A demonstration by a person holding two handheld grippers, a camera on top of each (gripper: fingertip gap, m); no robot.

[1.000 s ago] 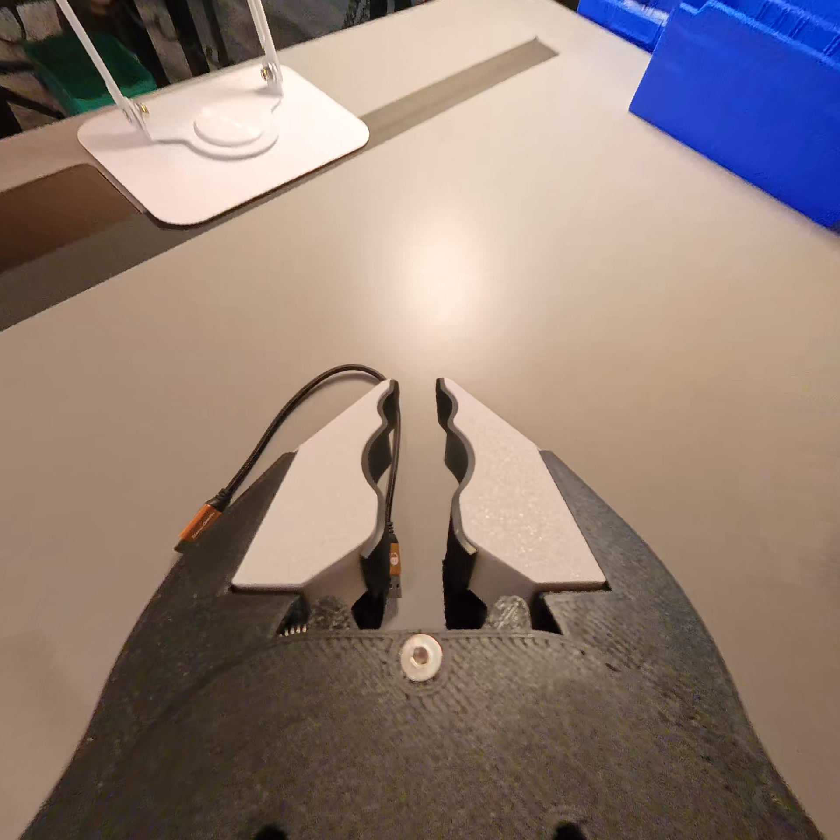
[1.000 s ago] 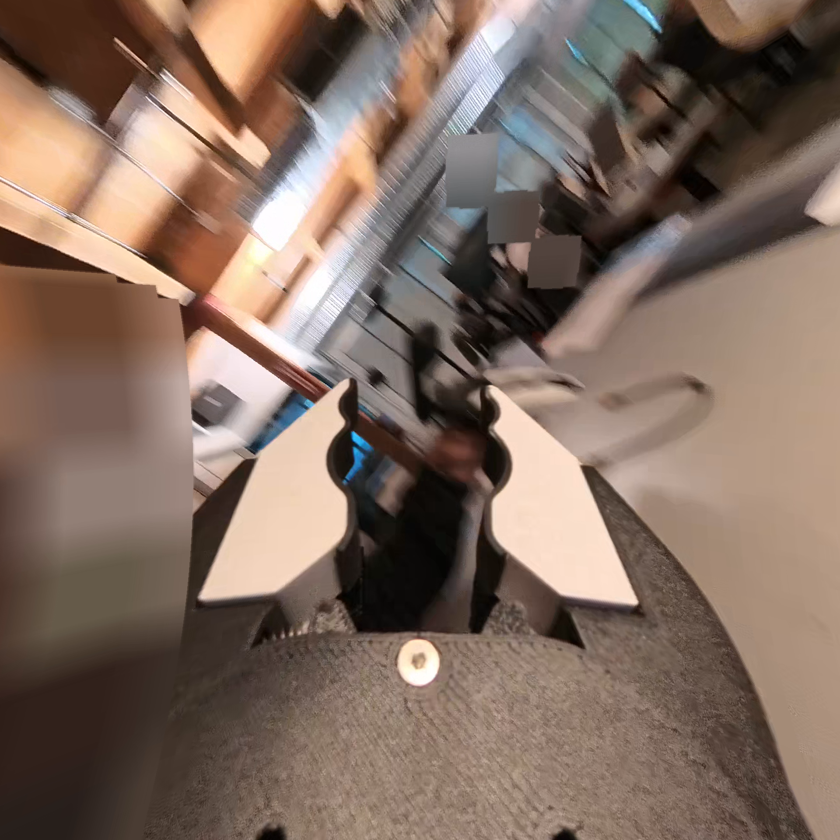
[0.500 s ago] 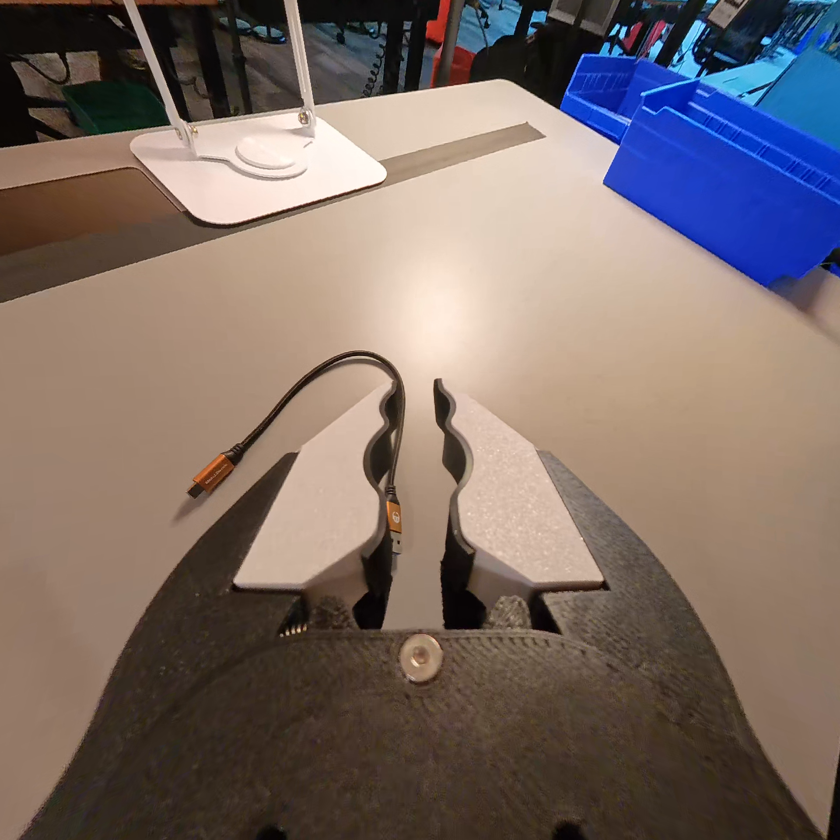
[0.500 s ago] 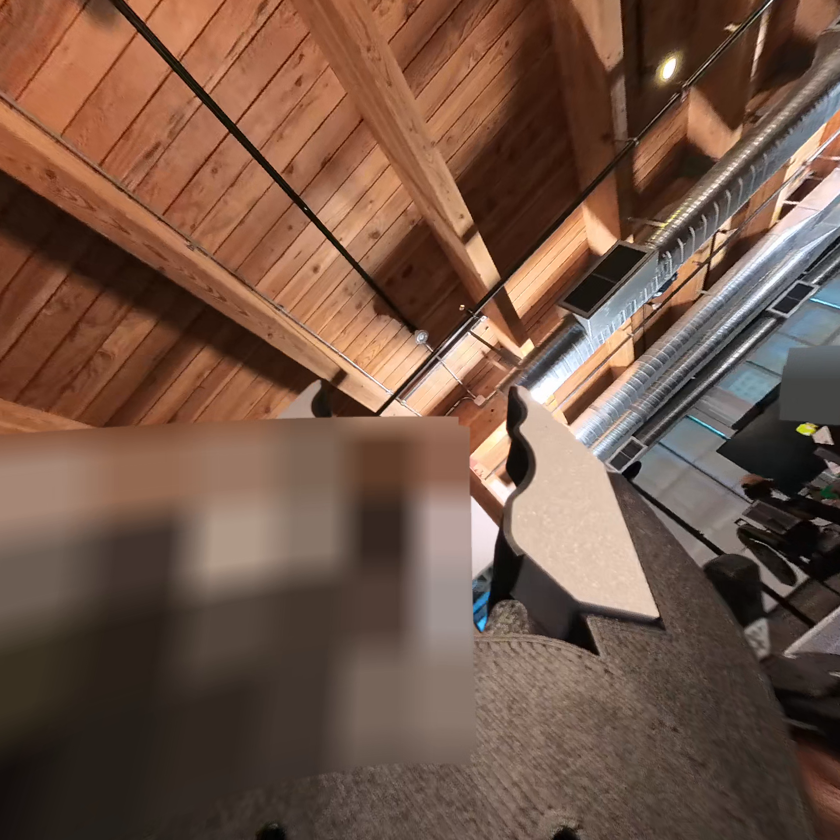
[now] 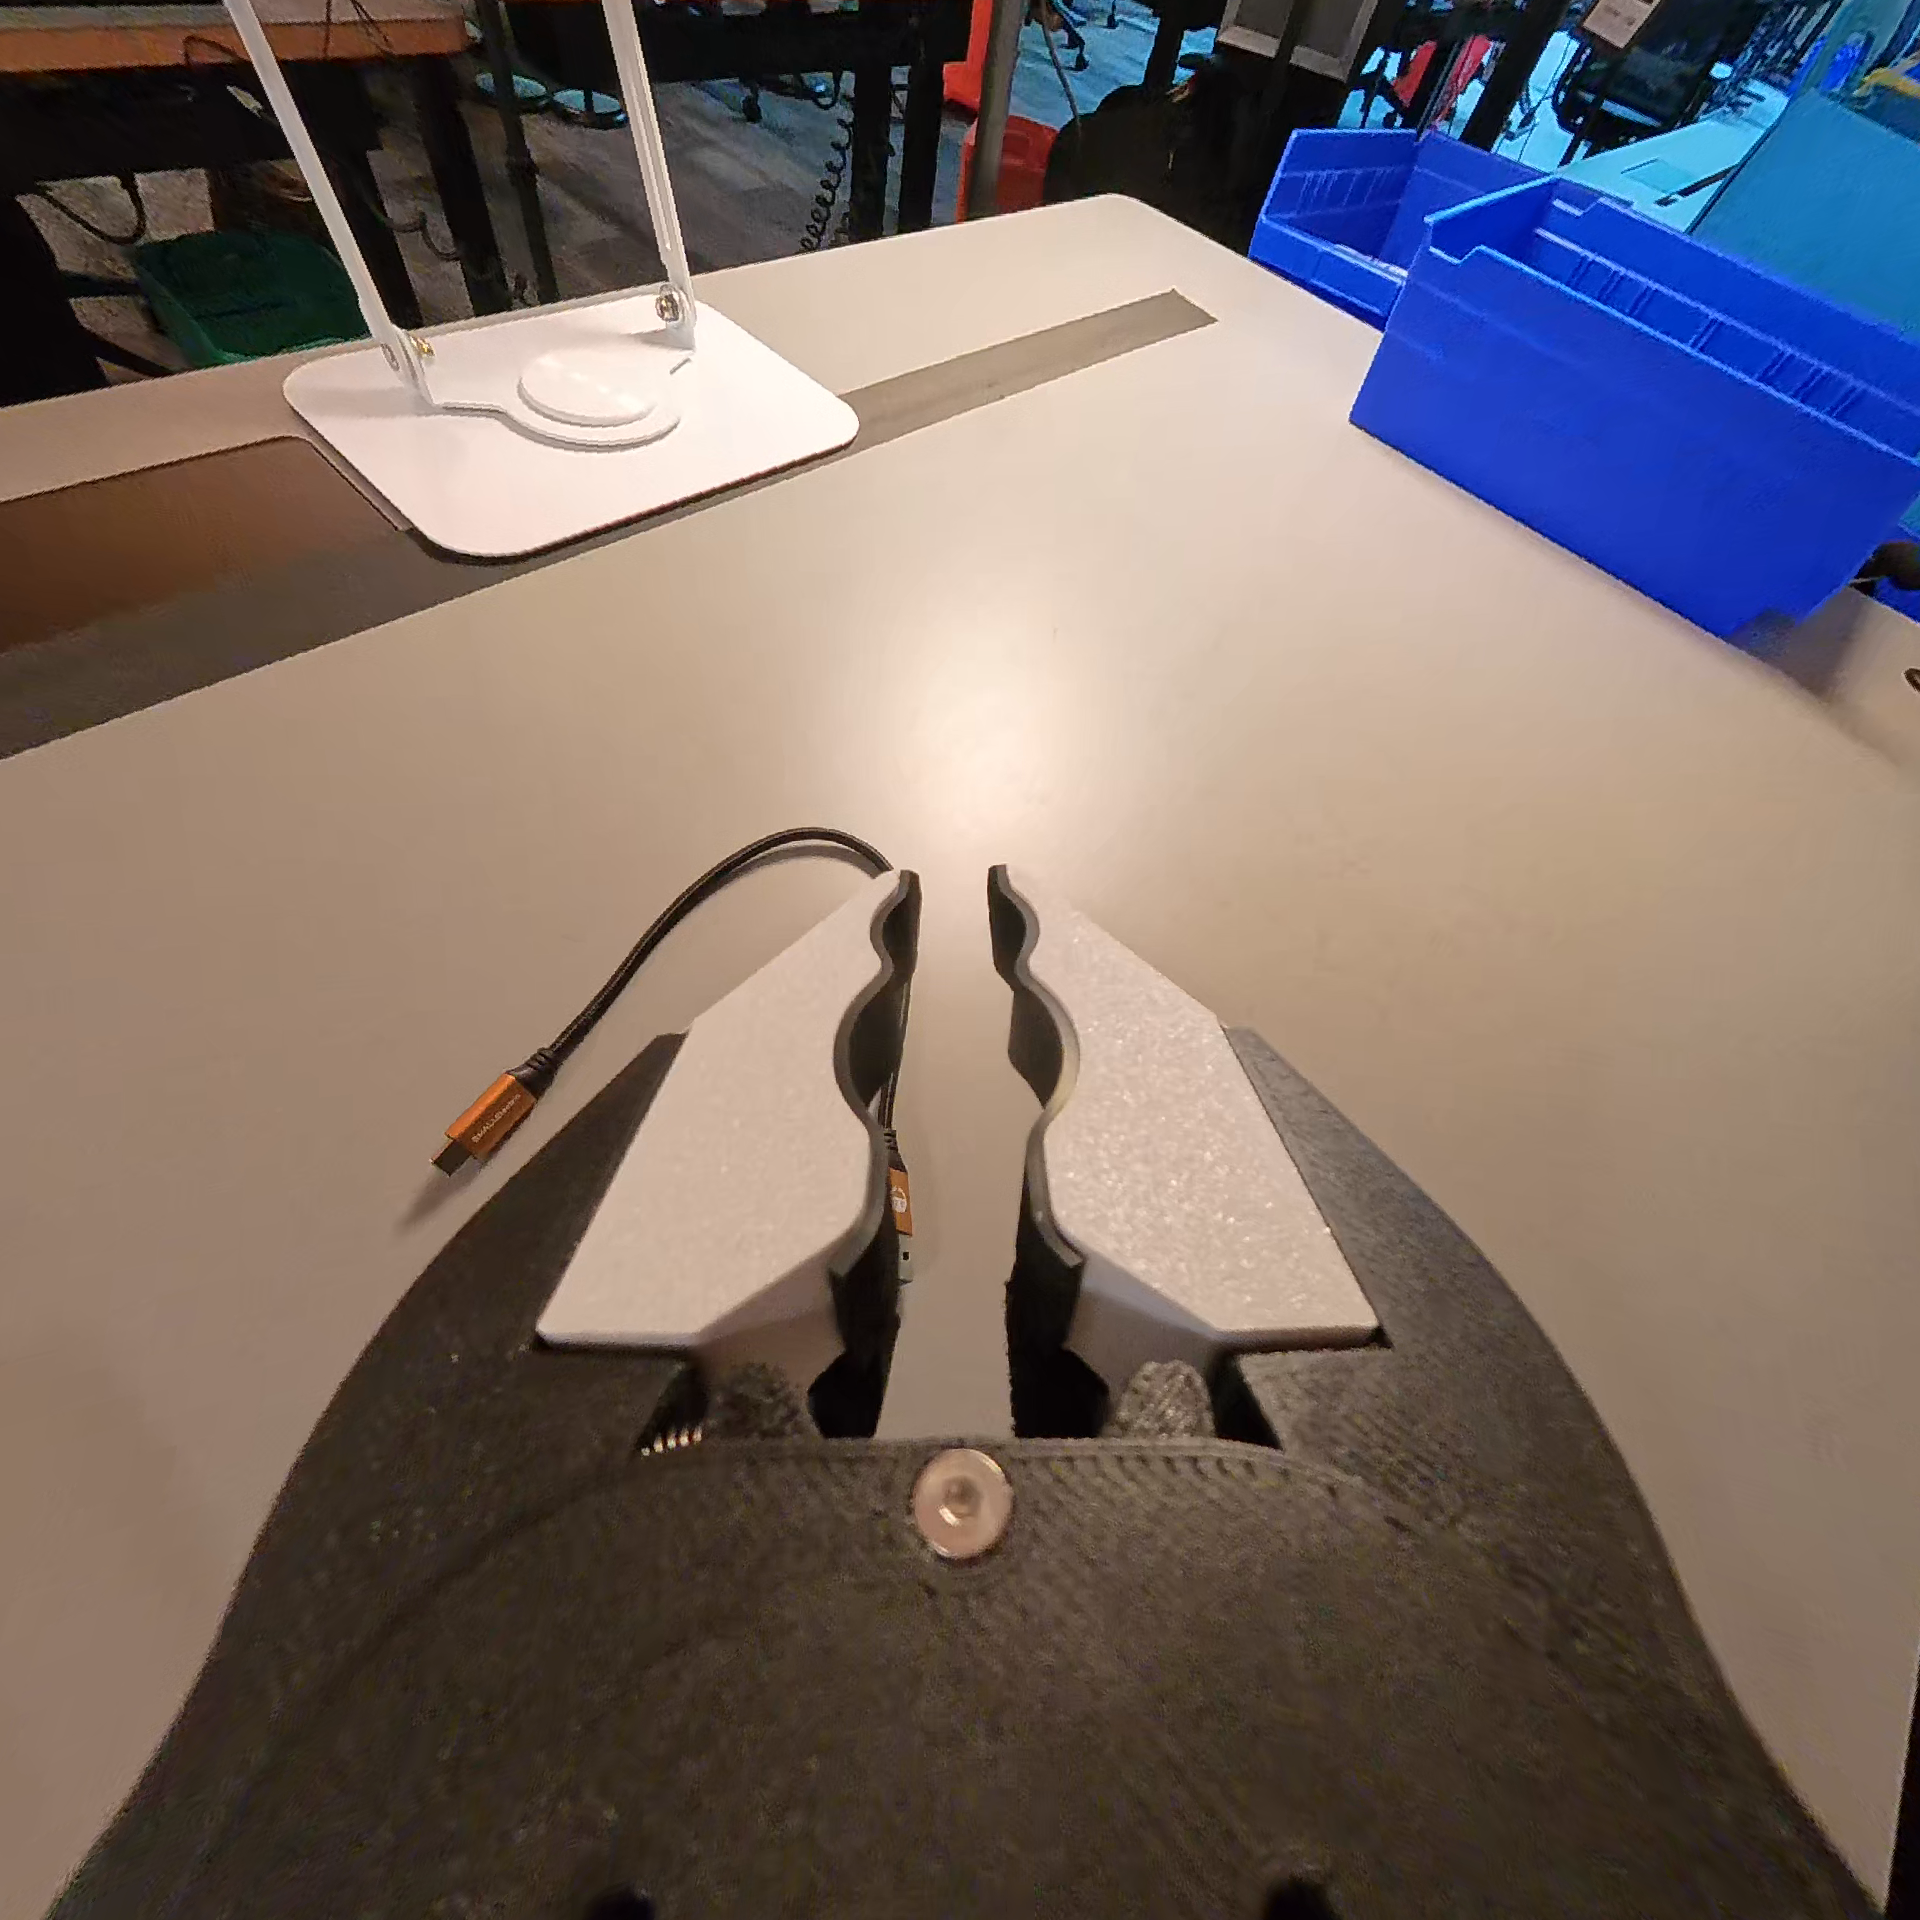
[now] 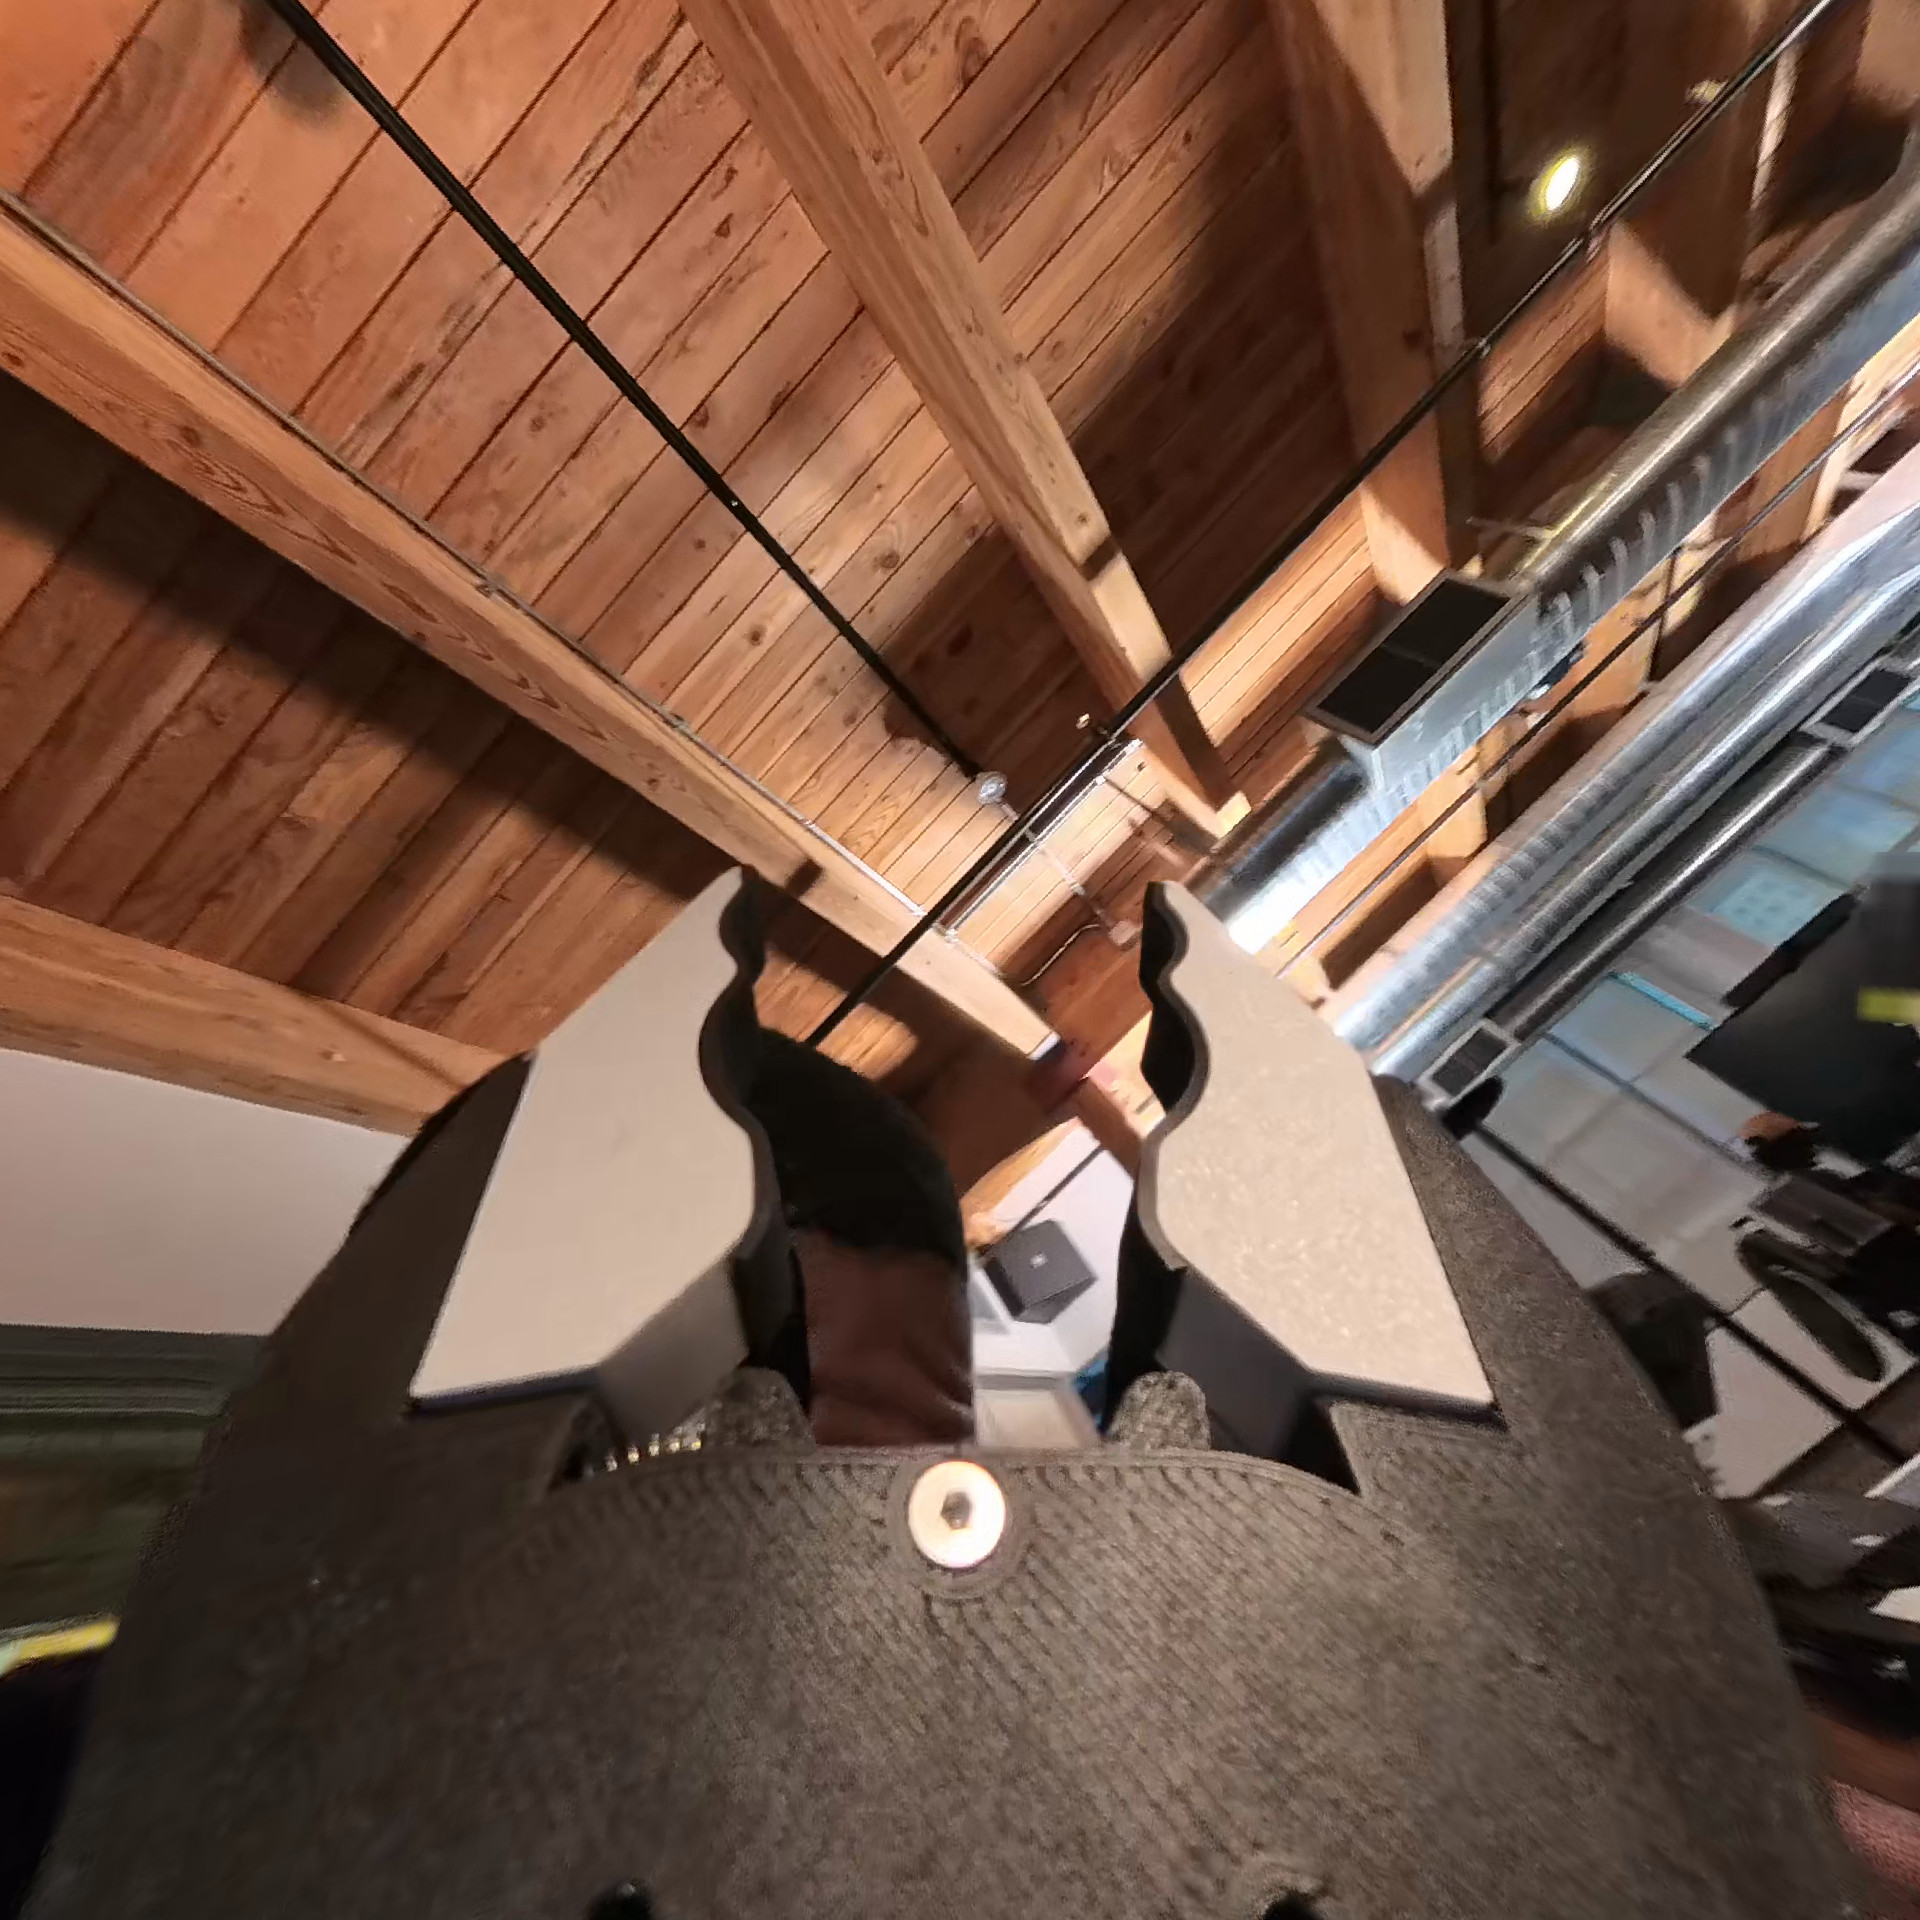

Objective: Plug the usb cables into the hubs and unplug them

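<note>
The task is looking either finished or not begun, I judge: the cable [image 5: 717, 914] is lying loose on the table [image 5: 1247, 831], plugged into nothing, and no hub is showing in either view.

Taking the left gripper [image 5: 953, 883] as landmark: it is hovering above the table, its jaws a little apart and pinching nothing. The cable is curving out from under its left finger; one orange plug [image 5: 494, 1122] is resting to its left, the other plug [image 5: 900, 1205] is lying in the gap below the jaws.

The right gripper [image 6: 940, 904] is pointing up at a ceiling [image 6: 520, 416] of wooden planks, spread wide and holding nothing (something dark behind it I cannot identify).

The cable is thin, black and flexible, with orange metal-looking shells. The fingers are grey and grainy with wavy inner edges; the gripper bodies are black and ribbed. The table is smooth, matte beige. Beyond the left gripper are standing a flat white lamp base [image 5: 582, 436] and hard blue bins [image 5: 1621, 416].
</note>
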